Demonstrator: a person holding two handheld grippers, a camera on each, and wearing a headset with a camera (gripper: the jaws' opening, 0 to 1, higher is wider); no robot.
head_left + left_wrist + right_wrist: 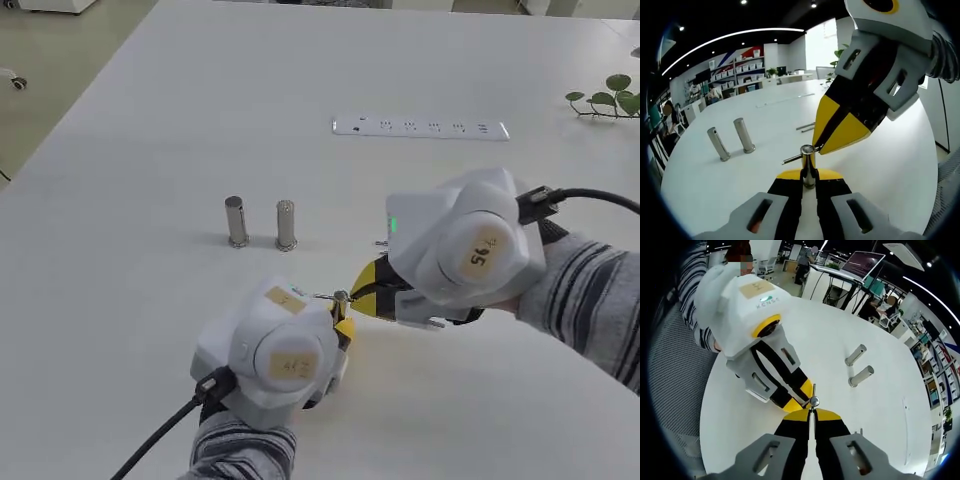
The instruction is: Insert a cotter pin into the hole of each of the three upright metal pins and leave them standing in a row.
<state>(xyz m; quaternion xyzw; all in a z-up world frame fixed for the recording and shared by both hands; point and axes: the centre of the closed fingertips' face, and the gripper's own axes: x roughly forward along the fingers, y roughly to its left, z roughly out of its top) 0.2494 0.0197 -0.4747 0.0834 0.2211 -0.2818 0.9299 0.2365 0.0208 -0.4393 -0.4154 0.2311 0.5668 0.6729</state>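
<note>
So here's the setup. My left gripper [809,176] is clamped tight around the lower part of one metal pin [808,162], holding it upright just off the table [150,150], low and centre in the left gripper view. I grip it low on purpose, so the cross-hole near the top stays clear and the pin can't spin when something pushes through it.

My right gripper [813,412] comes in from the upper right of that view, its yellow tips pinched on the cotter pin [791,159]. The thin end of the cotter sticks out on the left side of the metal pin's head, so I reckon it's already through the hole, or nearly. Pinching it right at the tips lets me aim it straight.

The two other pins [236,220] stand side by side left of centre in the head view, well apart from my hands. Their holes look empty, though they're too small to be sure. A couple of thin bits that look like spare cotter pins [805,127] lie further back. My guess: one of three, nearly done.
</note>
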